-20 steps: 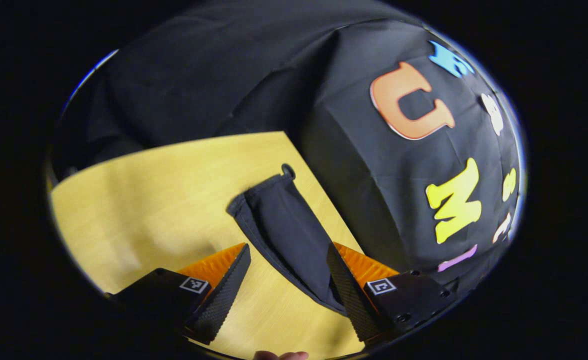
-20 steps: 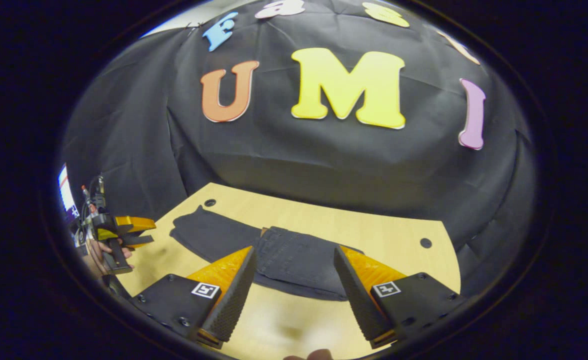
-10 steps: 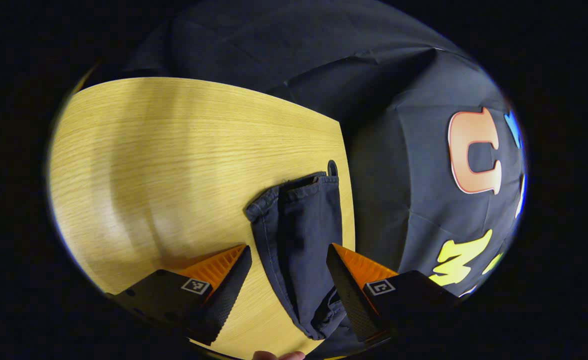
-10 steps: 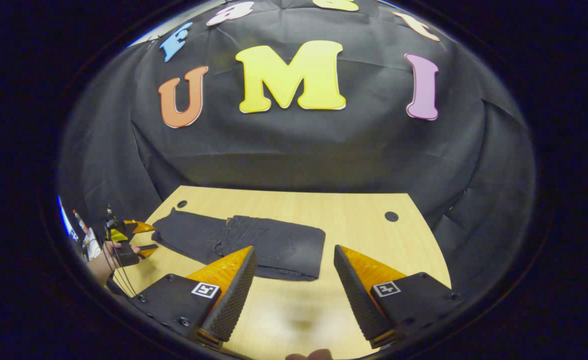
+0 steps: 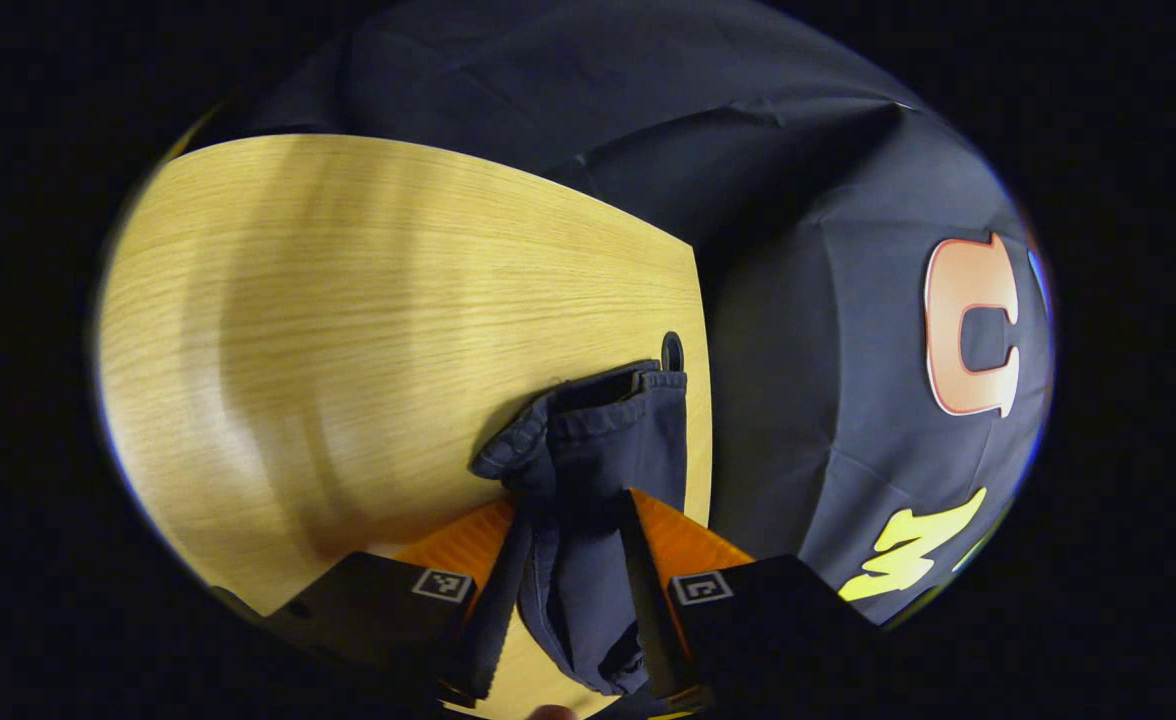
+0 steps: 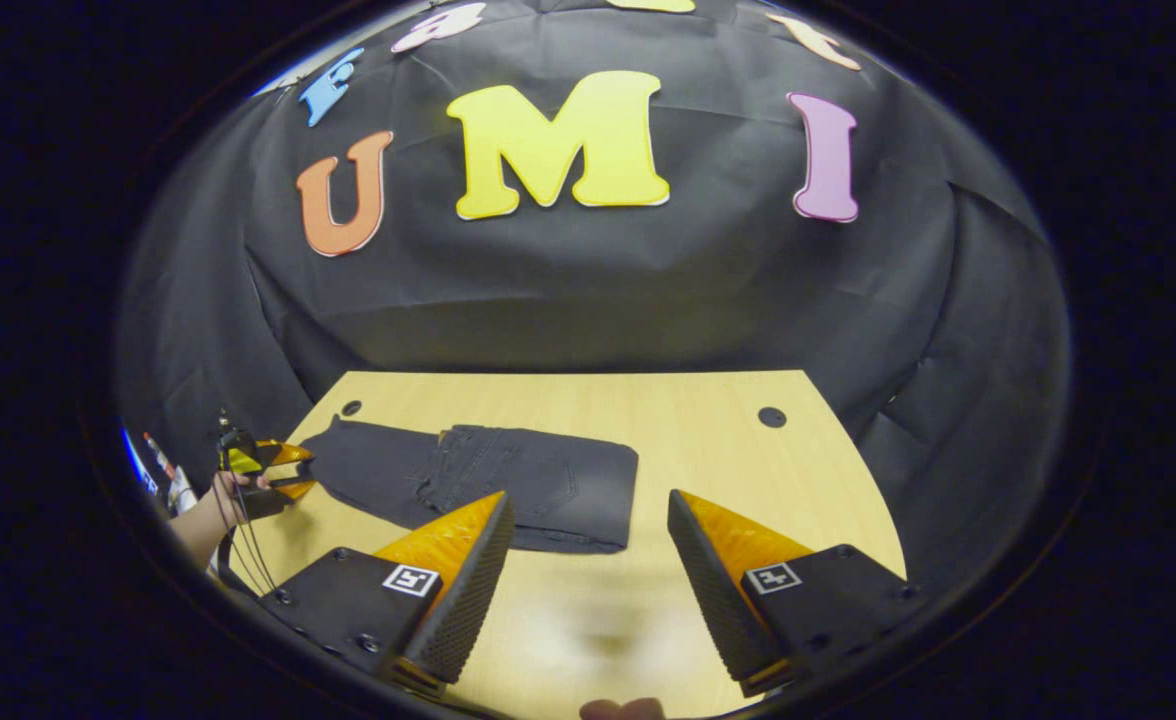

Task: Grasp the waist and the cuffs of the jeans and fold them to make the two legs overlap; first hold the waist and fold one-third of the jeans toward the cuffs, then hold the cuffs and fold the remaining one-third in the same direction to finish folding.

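In the right gripper view, at the far left edge of the wooden table (image 6: 708,450), a person's hand (image 6: 220,497) holds the left gripper (image 6: 293,472) against the cuff end of the dark jeans (image 6: 508,480). The jeans lie flat across the left and middle of the table. Their waist part is folded over toward the cuffs, so a doubled slab with a back pocket lies to the right and a single layer of the legs stretches left to the cuffs. A small round hole (image 6: 351,408) in the tabletop sits just beyond the cuff end, and another hole (image 6: 771,416) sits well apart on the right side. The right gripper (image 6: 588,590) hovers at the near edge of the table with its fingers spread wide, nothing between them, the folded edge of the jeans just beyond its left finger.

In the left gripper view, the left gripper (image 5: 570,600) is pinching the bunched leg fabric near the cuffs (image 5: 588,420), both fingers pressed against the cloth. The cuff openings lie on the table just beyond the fingertips.
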Demonstrator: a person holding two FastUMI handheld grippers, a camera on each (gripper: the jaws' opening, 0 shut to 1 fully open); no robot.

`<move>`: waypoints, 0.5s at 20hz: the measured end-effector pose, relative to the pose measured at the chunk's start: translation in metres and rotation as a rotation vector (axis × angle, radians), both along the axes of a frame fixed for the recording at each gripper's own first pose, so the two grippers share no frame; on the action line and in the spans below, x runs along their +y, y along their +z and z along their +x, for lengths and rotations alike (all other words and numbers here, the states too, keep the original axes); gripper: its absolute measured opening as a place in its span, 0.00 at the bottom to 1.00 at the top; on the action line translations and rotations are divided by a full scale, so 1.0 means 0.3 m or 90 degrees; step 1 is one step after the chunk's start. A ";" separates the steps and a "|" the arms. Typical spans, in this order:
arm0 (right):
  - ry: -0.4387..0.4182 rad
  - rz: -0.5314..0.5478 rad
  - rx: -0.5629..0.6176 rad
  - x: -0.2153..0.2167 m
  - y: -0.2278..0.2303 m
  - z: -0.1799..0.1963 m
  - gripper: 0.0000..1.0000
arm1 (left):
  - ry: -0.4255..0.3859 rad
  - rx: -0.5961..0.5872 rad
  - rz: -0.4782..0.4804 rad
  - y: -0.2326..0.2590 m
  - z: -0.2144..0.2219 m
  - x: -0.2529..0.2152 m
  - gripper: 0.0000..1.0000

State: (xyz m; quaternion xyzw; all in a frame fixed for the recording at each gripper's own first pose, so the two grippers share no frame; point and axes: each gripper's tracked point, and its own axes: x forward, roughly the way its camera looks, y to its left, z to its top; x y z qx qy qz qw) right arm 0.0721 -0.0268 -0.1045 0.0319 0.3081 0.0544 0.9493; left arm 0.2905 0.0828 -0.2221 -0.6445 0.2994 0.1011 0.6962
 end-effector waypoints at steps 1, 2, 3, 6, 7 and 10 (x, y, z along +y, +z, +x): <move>-0.003 0.000 0.000 -0.009 -0.001 -0.015 0.92 | 0.001 -0.003 -0.003 -0.003 0.001 -0.003 0.46; -0.005 -0.001 -0.001 -0.016 0.001 -0.028 0.92 | 0.003 -0.009 -0.007 0.003 0.007 -0.006 0.41; -0.006 -0.003 -0.003 -0.026 0.001 -0.038 0.92 | 0.003 -0.011 -0.002 0.010 0.009 -0.005 0.35; -0.022 0.004 -0.003 -0.061 -0.005 -0.065 0.95 | -0.016 -0.058 0.040 0.097 0.019 -0.024 0.17; -0.030 0.003 -0.006 -0.084 -0.005 -0.080 0.95 | -0.024 -0.086 0.053 0.157 0.024 -0.032 0.13; -0.051 0.008 -0.020 -0.151 0.015 -0.128 0.92 | -0.075 -0.147 0.134 0.300 0.038 -0.108 0.11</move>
